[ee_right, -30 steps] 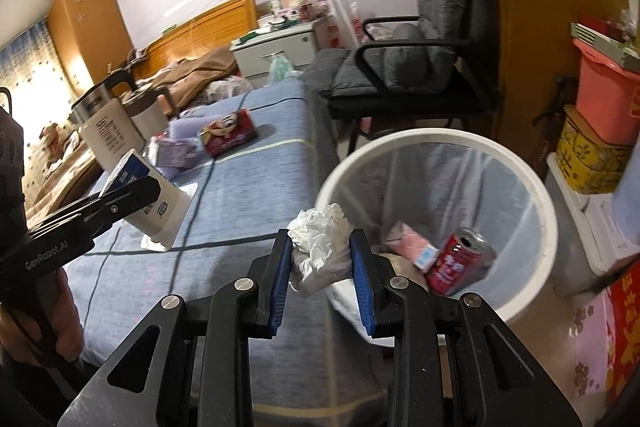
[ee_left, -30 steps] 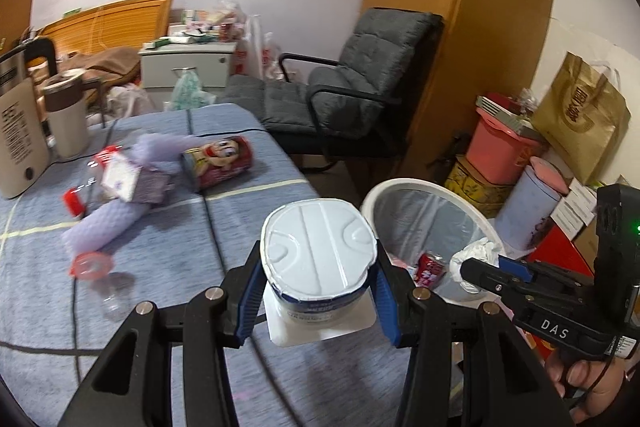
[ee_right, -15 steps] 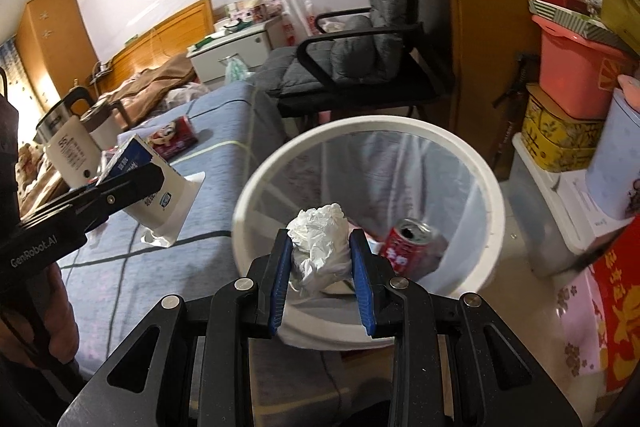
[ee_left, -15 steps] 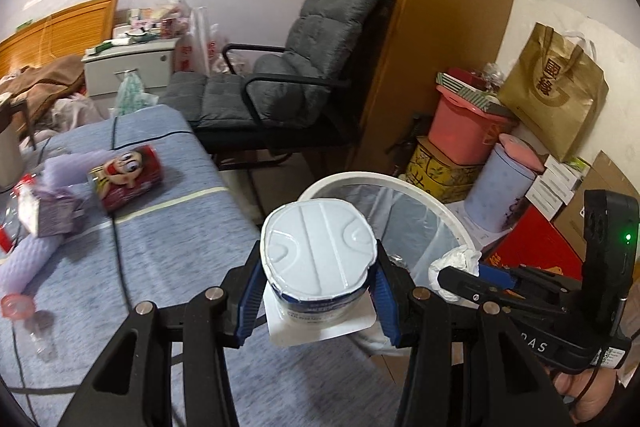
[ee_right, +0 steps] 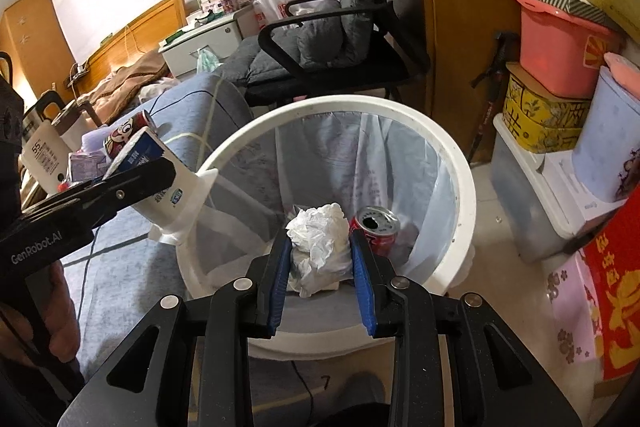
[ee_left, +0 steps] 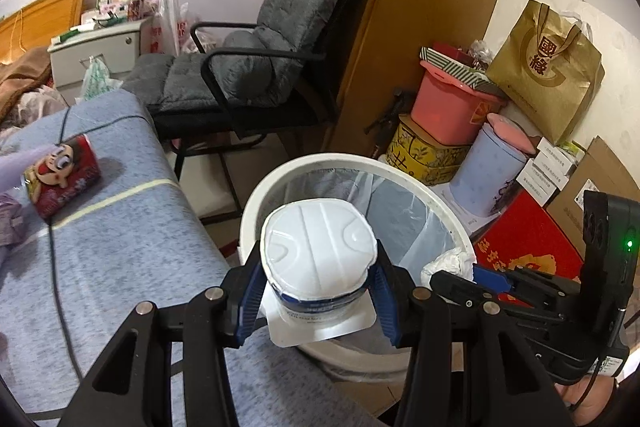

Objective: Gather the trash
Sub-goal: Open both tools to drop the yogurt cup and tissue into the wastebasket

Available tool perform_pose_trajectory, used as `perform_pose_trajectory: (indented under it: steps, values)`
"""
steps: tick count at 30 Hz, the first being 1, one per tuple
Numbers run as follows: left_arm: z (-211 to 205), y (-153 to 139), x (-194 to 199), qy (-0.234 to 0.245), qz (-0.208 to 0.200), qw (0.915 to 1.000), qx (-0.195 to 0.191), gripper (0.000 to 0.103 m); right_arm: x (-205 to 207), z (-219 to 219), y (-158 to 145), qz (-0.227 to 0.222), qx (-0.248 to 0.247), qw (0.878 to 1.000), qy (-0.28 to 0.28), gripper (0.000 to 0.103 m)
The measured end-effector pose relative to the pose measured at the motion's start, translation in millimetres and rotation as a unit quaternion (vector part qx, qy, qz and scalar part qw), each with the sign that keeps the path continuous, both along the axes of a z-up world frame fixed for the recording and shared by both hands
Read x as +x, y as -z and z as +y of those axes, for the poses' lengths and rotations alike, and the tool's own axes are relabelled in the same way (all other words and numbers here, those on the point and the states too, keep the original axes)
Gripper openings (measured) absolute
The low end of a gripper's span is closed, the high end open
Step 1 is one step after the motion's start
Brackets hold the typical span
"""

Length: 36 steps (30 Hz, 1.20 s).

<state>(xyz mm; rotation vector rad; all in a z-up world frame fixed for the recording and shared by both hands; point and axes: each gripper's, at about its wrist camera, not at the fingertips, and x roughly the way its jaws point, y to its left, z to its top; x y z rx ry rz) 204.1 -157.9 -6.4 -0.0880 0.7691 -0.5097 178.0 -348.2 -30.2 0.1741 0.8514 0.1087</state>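
Left tool point(ee_left: 318, 293) grips cup point(ee_left: 318, 259) (right tool point(ee_right: 320, 263): tissue point(ee_right: 318, 231)).

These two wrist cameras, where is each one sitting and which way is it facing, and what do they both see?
Left wrist: on the left gripper, angled down past its white cup toward the bin; the right gripper shows at right.
Right wrist: on the right gripper, looking down into the bin over its crumpled tissue; the left gripper and a hand show at left.
Shared: bin, chair, blue-covered table.
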Motion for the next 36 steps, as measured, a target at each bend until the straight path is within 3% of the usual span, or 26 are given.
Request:
perform_pose_trajectory:
  steps: [7,14,17,26,36]
  values:
    - [-2,8,6,0.005,0.011,0.9999,0.0,0.051,4,-3,9,0.013,0.002,1.0,0.005,0.034]
    - [-4,12,8,0.007,0.019,0.9998,0.0,0.052,4,-3,9,0.01,-0.006,1.0,0.01,0.043]
    - [-3,13,9,0.007,0.023,0.9997,-0.002,0.059,3,-2,7,0.003,-0.009,1.0,0.01,0.047]
    - [6,9,5,-0.001,0.017,0.9998,-0.008,0.062,-3,1,-2,-0.006,-0.011,1.0,0.01,0.047]
    - [14,-2,-4,-0.007,0.005,0.9998,-0.019,0.072,-12,4,-12,-0.017,-0.01,1.0,0.004,0.047]
